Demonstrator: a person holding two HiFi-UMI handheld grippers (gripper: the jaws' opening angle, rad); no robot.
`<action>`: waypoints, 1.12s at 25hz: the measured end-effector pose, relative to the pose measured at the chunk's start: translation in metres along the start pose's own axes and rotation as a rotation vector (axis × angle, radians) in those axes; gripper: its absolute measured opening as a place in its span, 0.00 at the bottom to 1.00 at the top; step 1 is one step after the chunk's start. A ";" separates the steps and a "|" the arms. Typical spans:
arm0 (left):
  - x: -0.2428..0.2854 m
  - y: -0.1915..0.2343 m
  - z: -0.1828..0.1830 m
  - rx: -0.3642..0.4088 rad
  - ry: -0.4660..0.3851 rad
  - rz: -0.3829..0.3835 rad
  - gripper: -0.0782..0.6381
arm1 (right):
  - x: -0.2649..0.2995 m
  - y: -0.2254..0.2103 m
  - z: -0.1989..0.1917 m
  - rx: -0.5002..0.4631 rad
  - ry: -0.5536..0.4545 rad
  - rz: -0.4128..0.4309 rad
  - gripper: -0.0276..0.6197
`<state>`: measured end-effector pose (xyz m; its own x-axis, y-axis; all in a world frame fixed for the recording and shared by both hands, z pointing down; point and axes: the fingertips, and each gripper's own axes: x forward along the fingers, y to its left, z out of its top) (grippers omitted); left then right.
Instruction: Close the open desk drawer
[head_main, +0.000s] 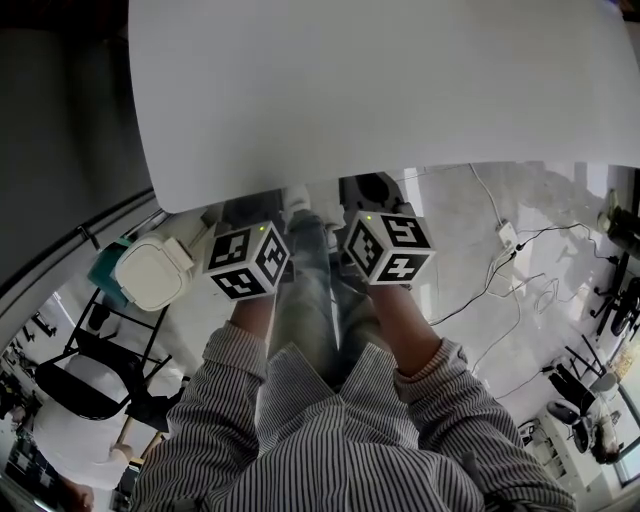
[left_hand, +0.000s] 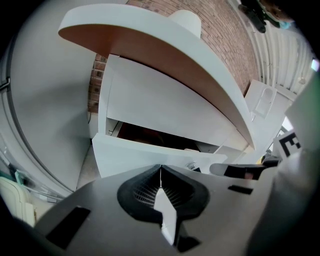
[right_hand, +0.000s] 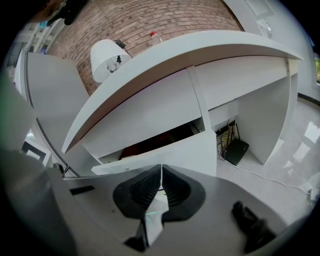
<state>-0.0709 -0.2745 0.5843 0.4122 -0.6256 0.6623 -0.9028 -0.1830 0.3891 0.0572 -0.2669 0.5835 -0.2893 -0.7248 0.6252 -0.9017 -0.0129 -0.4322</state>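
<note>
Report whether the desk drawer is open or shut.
Open. The drawer front stands out from the desk, with a dark gap behind it; the right gripper view shows the same gap.

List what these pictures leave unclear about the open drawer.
- Left gripper view: what lies in the drawer; its front and the shadow inside hide it.
- Head view: the drawer itself; the desk top covers it.
- Right gripper view: the red-capped thing on the desk top; too small to name.
</note>
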 end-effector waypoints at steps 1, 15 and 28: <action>-0.002 -0.001 0.000 -0.001 -0.002 0.000 0.13 | -0.003 0.001 0.000 -0.004 0.001 -0.003 0.07; -0.053 -0.032 -0.001 0.020 -0.119 0.008 0.13 | -0.063 0.016 0.011 -0.087 -0.059 0.113 0.07; -0.146 -0.108 0.007 0.085 -0.227 -0.028 0.13 | -0.172 0.055 0.041 -0.281 -0.168 0.295 0.07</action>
<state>-0.0346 -0.1690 0.4415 0.4076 -0.7724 0.4871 -0.9025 -0.2595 0.3438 0.0708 -0.1714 0.4258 -0.5123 -0.7715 0.3774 -0.8473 0.3822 -0.3688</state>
